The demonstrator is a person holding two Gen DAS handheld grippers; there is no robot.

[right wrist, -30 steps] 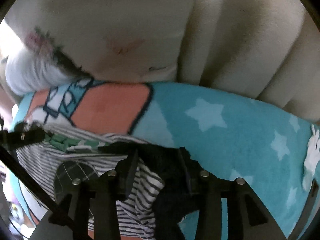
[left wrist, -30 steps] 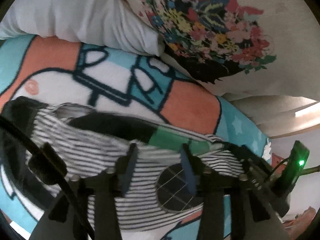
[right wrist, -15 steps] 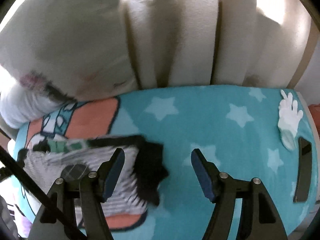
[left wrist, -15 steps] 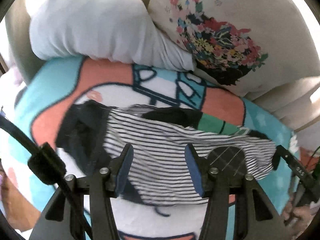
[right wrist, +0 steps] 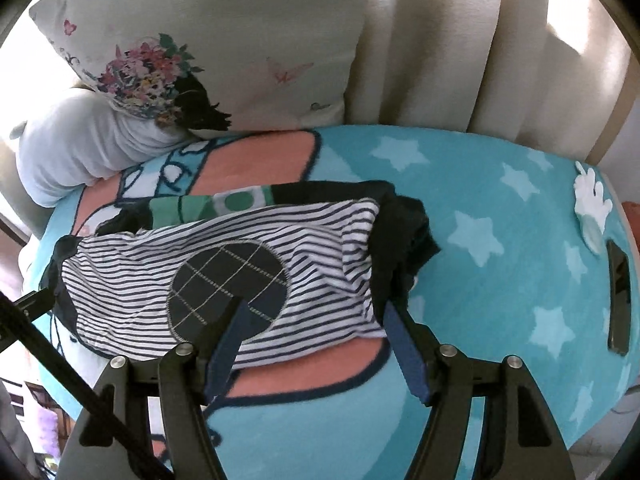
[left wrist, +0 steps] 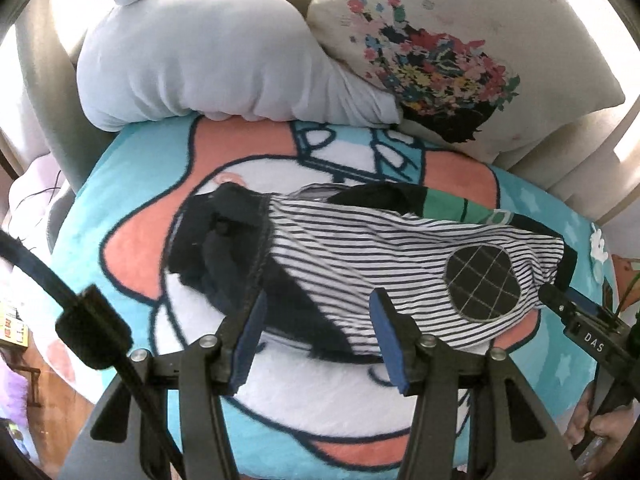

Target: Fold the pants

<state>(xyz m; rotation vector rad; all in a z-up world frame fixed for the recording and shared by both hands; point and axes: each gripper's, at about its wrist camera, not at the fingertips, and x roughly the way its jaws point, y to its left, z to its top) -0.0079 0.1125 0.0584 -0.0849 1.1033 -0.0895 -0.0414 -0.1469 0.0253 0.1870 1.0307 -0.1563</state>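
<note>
I see a cartoon blanket (right wrist: 500, 208), a grey pillow (left wrist: 192, 60) beside a floral cushion (left wrist: 460, 40), and a black phone (right wrist: 619, 296) near its edge.

The folded striped pants (left wrist: 384, 264) hide the layers beneath; only dark edges and a green band (left wrist: 452, 206) poke out at the far side, and what the band belongs to cannot be told. The grey pillow (left wrist: 200, 64) covers the far edge of the cartoon blanket (left wrist: 120, 184). A dark flat object (right wrist: 619, 300) lies near the blanket's right edge, too distorted to identify. The floral cushion (right wrist: 208, 40) is cut off at the top.
</note>
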